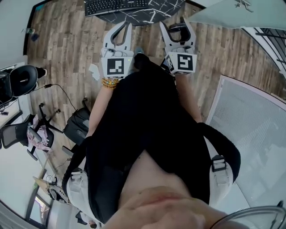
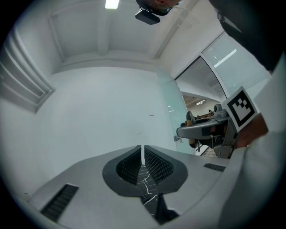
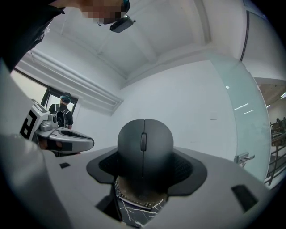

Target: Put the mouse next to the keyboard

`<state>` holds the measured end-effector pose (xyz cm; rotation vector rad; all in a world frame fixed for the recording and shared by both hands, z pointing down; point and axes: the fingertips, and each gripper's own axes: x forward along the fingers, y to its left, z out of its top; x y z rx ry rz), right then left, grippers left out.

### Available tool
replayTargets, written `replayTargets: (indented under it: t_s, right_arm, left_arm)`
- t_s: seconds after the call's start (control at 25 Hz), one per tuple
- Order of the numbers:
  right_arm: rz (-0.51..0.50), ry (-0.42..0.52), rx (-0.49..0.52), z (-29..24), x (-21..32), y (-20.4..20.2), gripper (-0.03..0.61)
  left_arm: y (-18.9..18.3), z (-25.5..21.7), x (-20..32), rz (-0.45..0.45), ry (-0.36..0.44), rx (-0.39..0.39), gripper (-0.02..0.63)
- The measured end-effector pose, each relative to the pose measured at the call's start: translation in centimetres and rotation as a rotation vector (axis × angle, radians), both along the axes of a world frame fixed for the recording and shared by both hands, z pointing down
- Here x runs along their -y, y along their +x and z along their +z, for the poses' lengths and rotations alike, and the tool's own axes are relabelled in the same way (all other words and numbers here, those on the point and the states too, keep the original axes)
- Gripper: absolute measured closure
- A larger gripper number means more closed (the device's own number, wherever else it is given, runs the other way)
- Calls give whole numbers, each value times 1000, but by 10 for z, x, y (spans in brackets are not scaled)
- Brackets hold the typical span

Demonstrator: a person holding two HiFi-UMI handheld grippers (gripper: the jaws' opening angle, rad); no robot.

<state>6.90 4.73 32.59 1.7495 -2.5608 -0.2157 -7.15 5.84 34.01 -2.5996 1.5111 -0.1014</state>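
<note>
While the head view looks steeply down past a black shirt [image 1: 147, 129], the left gripper [image 1: 126, 24] and the right gripper [image 1: 175, 23] are held side by side in front of the chest, above a wood-plank floor [image 1: 62, 44]. With its jaws pinched together, the left gripper carries nothing. A beaded bracelet [image 1: 109, 82] sits on the wrist behind its marker cube [image 1: 117, 66]. The right gripper clamps a dark mouse [image 1: 178, 29], which hangs in the air at the near edge of a black marbled surface [image 1: 154, 14]. A black keyboard [image 1: 115, 5] lies on that surface, farther away and more to the left, apart from the mouse. Office chairs [image 1: 22, 80] stand at the left of the room.

From the left gripper view, the two ribbed jaws meet with only a thin slit between them and nothing in it. A sliver of the marbled surface shows below them. The right gripper reaches in from the right, in front of a white wall [image 2: 98, 103] and a glass partition [image 2: 172, 107].

From the right gripper view, the mouse fills the gap, squeezed at its sides by both jaws, with its scroll wheel [image 3: 143, 142] facing the camera. Beneath it a strip of keyboard keys and marbled surface shows. The left gripper lies at the left, and a person [image 3: 65, 112] stands far behind it.
</note>
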Motion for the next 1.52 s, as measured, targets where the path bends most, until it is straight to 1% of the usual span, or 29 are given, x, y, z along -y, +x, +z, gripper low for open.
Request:
replayTargets:
  t_s: [0.12, 0.28, 0.44, 0.52, 0.64, 0.76, 0.88, 0.96, 1.16, 1.32, 1.52]
  right_arm:
    - [14, 14, 14, 0, 32, 15, 273]
    - [37, 11, 59, 4, 71, 41, 273]
    - [45, 9, 83, 9, 110, 61, 273]
    - [30, 10, 86, 12, 127, 67, 273]
    - [5, 16, 78, 20, 158, 78, 273]
    - [17, -5, 100, 23, 183, 89, 273]
    - [14, -18, 116, 24, 203, 99, 273]
    - [22, -17, 125, 23, 222, 106, 273]
    - [66, -8, 138, 18, 255, 117, 273]
    - [78, 21, 131, 6, 275, 119, 273]
    - [97, 41, 137, -10, 302, 127, 273]
  left_arm:
    - [16, -2, 35, 20, 16, 22, 581]
    - [42, -8, 73, 55, 46, 46, 581]
    - [60, -9, 114, 61, 57, 49, 581]
    - [67, -7, 130, 54, 47, 45, 581]
    - [75, 5, 151, 41, 2, 59, 581]
    - [78, 10, 166, 36, 6, 70, 581]
    - [78, 18, 183, 24, -32, 54, 581]
    - [79, 19, 201, 27, -32, 53, 581]
    - [78, 16, 237, 42, -14, 54, 581]
    - [74, 14, 260, 48, -2, 63, 581]
    - [74, 13, 278, 54, -21, 63, 581]
